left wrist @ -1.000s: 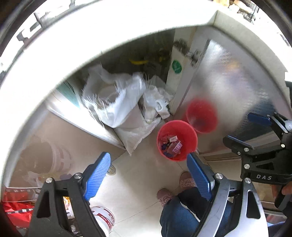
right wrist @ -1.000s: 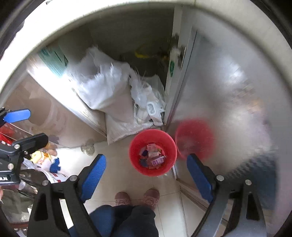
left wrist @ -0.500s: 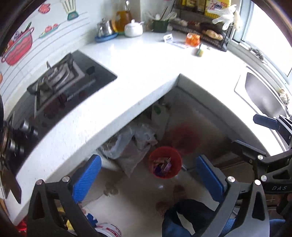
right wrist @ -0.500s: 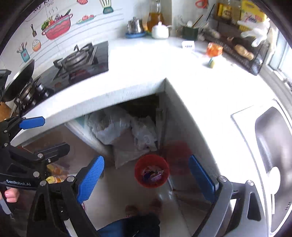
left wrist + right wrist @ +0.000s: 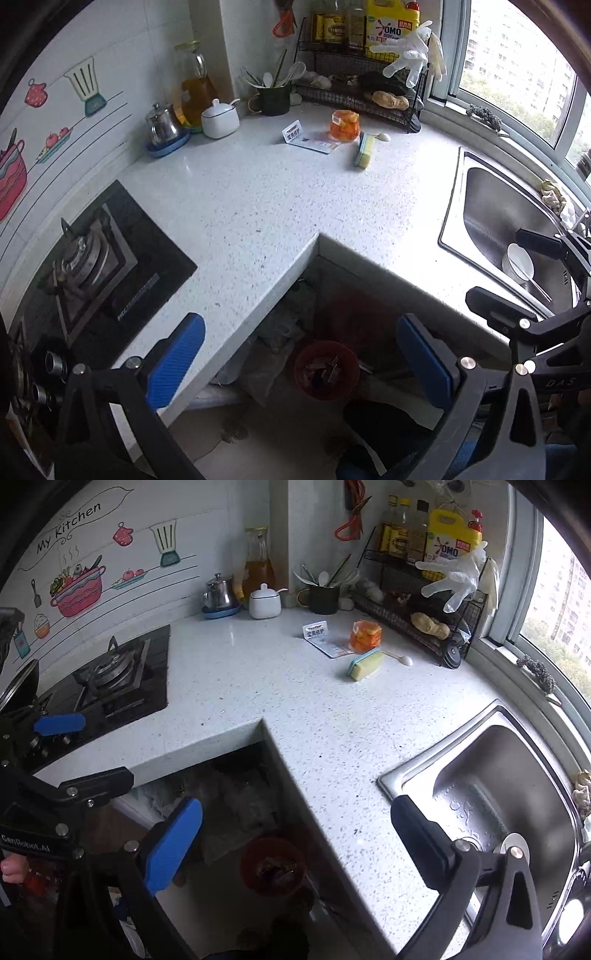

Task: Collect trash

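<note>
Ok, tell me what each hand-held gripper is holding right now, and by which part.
Nothing is held. The left hand-held gripper is open and empty; the right hand-held gripper is opening, with nothing between its jaws.

Bench (image 5: 258, 206): white, grey-speckled. Bin (image 5: 327, 369) between the left tongs' (image 5: 301, 363) blue pads: red. Beyond the tongs: orange cup (image 5: 344, 124), yellow-and-teal brush (image 5: 364, 150), black hob (image 5: 110, 273), steel-grey sink (image 5: 517, 782).

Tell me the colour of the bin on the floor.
Red bin, clearest in the left wrist view.
</note>
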Motion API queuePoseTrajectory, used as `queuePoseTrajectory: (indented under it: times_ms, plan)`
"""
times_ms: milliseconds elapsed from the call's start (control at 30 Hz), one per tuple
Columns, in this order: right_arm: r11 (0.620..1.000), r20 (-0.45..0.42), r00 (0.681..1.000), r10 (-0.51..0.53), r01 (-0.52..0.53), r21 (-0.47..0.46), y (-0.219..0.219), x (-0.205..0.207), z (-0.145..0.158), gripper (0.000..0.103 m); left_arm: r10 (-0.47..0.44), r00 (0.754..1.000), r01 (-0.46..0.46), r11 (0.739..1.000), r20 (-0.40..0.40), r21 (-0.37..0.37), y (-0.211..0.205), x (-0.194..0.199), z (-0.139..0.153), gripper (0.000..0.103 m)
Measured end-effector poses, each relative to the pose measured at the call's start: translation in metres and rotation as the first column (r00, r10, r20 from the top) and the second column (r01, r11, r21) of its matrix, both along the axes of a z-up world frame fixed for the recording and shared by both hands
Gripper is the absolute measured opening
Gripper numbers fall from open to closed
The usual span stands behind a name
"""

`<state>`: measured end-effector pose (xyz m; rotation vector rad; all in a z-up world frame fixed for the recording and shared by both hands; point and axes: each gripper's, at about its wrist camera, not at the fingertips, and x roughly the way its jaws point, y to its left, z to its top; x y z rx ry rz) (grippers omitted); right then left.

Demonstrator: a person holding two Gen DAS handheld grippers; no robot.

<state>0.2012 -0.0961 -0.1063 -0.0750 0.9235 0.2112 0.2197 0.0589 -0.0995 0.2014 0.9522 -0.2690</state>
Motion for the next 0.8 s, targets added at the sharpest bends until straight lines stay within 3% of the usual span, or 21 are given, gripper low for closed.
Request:
queuePoseTrajectory:
  times_ms: [333,667,800]
  plan:
    - [0.998,-0.012,0.998,-0.064,0.064,-0.008,-0.036,0.068,0.0,0.102,-0.073,0.997,0.073,0.997,-0.007,0.019,-0.052,0.097,0.001,0.102]
    - [0.994,-0.049,0.993,-0.109,0.109,0.0,-0.088,0.147,-0.004,0.102,-0.138,0.988,0.143,0.987,-0.065,0.077,-0.114,0.182,-0.004,0.102]
    - [0.99,-0.064,0.988,-0.138,0.139,0.008,-0.104,0.169,-0.008,0.102,-0.179,0.978,0.187,0.98,-0.106,0.066,-0.133,0.21,-0.014,0.102]
